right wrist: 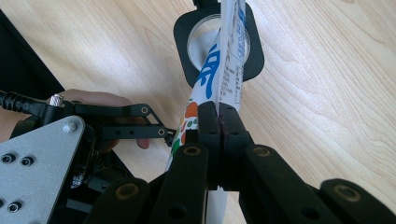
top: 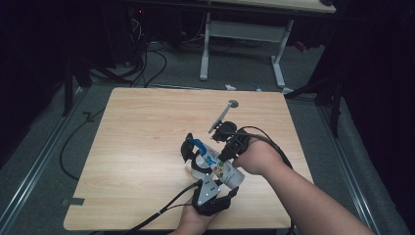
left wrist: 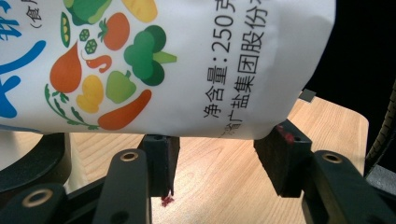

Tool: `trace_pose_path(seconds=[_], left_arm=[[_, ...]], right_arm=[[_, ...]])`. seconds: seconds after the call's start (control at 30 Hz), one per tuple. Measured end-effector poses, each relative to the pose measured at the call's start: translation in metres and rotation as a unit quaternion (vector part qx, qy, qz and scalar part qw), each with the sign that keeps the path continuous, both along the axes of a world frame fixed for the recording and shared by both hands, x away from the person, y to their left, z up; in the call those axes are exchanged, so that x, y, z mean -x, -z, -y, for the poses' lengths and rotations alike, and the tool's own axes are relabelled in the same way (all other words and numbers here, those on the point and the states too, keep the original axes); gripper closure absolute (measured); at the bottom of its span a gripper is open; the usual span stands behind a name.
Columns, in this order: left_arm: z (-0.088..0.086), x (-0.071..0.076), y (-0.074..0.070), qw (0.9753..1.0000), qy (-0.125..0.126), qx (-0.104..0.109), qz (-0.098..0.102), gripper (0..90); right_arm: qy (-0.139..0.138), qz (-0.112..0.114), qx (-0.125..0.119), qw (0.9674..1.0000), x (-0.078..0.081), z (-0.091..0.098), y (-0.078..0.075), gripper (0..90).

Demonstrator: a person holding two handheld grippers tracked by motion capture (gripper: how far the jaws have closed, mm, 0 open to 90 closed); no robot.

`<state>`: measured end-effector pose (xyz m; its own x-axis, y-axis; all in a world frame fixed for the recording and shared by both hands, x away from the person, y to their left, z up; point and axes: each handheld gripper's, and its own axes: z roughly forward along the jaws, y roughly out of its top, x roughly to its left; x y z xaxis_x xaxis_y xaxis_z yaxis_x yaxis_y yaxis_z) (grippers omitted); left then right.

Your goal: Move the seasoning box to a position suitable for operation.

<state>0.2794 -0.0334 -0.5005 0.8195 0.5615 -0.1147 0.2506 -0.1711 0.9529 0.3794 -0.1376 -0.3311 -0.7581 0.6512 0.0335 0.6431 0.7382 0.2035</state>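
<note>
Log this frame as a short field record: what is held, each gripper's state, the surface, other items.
held item: white bag printed with vegetables
right gripper: shut on the bag's flat edge
left gripper: jaws apart under the bag, pads near it, contact unclear
below the bag: black-rimmed round container
surface: wooden table
other item: grey rod with a round end on the table

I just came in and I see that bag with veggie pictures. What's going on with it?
A person is working at a wooden table with a gripper in each hand. The right gripper is pinched shut on the white bag printed with vegetables, holding it up over a black-rimmed container. The left gripper sits just under the bag, its jaws apart and not squeezing it. A small spoon-like tool lies farther back on the table.
</note>
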Motion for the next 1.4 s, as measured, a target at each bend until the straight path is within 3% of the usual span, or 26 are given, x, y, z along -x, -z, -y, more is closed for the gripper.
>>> trace_pose_path(seconds=[1.4], left_arm=[[0.0002, -0.0021, -0.0038, 1.0000, -0.005, 0.004, -0.001, 51.6]], right_arm=[[-0.001, 0.006, -0.004, 1.0000, -0.0011, -0.0005, -0.0038, 89.8]])
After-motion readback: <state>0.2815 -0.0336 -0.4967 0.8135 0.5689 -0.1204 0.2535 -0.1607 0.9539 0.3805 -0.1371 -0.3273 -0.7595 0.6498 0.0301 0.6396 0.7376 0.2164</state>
